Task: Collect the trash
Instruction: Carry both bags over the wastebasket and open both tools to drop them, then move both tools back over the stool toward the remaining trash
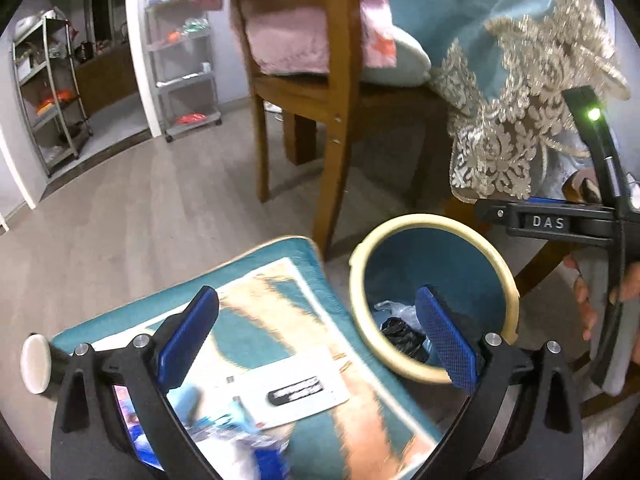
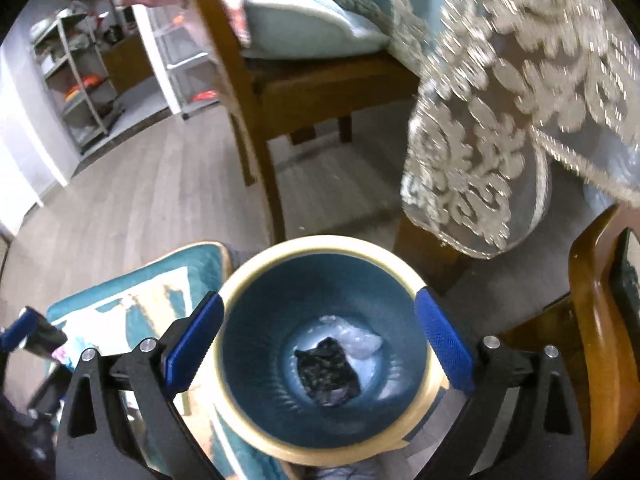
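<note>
A teal trash bin with a cream rim [image 2: 424, 280] stands on the floor; it also shows in the left wrist view [image 1: 496, 256]. Inside lie a crumpled black bag [image 2: 328, 372] and clear plastic [image 2: 360, 344]. My right gripper [image 2: 316, 344] is open and empty, hovering right above the bin's mouth. My left gripper [image 1: 320, 344] is open, above a teal patterned mat [image 1: 276, 252] left of the bin. On the mat lie a white card with a black label [image 1: 292, 392] and blurred blue-white wrappers [image 1: 224, 420]. The right gripper's body [image 1: 560, 222] shows at the right.
A wooden chair [image 1: 332, 128] with pink and pale cushions stands behind the bin. A lace-edged blue tablecloth [image 1: 500, 136] hangs at the right. Another wooden chair [image 2: 592, 320] is at the right. Shelving racks [image 1: 52, 92] stand far left on the wooden floor.
</note>
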Demonstrator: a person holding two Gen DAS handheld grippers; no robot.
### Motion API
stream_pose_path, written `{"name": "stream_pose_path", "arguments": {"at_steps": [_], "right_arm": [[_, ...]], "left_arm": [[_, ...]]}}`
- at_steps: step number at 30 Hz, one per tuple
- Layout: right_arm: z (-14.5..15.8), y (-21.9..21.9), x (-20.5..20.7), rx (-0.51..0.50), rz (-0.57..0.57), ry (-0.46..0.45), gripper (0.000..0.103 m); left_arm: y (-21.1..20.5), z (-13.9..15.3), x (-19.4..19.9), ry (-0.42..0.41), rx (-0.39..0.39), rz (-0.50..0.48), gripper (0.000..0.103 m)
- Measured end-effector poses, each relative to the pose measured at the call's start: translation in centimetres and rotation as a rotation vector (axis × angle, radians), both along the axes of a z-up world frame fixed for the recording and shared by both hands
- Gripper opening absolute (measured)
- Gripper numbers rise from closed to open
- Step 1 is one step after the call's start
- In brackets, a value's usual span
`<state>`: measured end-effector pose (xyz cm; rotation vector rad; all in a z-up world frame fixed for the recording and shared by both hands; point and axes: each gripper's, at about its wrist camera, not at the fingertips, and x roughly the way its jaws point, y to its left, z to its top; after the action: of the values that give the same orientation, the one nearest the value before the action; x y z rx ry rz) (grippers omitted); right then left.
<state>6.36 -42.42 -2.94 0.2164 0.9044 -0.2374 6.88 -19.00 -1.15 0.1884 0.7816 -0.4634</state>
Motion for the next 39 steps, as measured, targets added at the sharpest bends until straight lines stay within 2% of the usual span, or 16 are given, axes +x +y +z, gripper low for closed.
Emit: {"name": "stream_pose_path", "arguments": {"at_steps": [5, 8, 12, 17, 20, 28, 34, 39], "right_arm": [[1.0, 2.6, -0.2, 0.06, 0.04, 0.002, 0.096], [1.2, 5.0, 0.1, 0.045, 0.075, 0.011, 0.096], [1.7, 8.4, 0.4, 0.039, 0.133, 0.017, 0.097], [0.8, 12.2, 0.7, 0.212, 0.122, 0.059, 0.097], [0.3, 14.5, 1.0, 0.262, 0.122, 0.077, 0.097], [-1.3, 21.8, 0.7, 0.163, 0.23, 0.123, 0.097], [-2.8, 23.9, -0.5, 0.108, 0.255, 0.112, 0.097], [-5.1, 25.5, -0.9, 0.111, 0.277, 0.188, 0.097]], "left_arm": [[6.4, 3.2, -1.9, -0.058, 0.031, 0.025, 0.097], [10.8, 4.5, -2.4, -0.066, 0.018, 0.087, 0.097], [15.7, 3.9, -2.9, -0.065, -0.001, 0.187, 0.097], [20.2, 1.9, -2.7, 0.007, -0.01, 0.273, 0.097], [21.7, 2.0, -3.0, -0.005, -0.016, 0.309, 0.097], [24.3, 0.8, -3.6, 0.045, -0.047, 0.341, 0.097], [24.9, 0.3, -3.5, 0.046, -0.005, 0.333, 0.097], [26.5, 0.2, -3.0, 0.083, -0.051, 0.385, 0.097]]}}
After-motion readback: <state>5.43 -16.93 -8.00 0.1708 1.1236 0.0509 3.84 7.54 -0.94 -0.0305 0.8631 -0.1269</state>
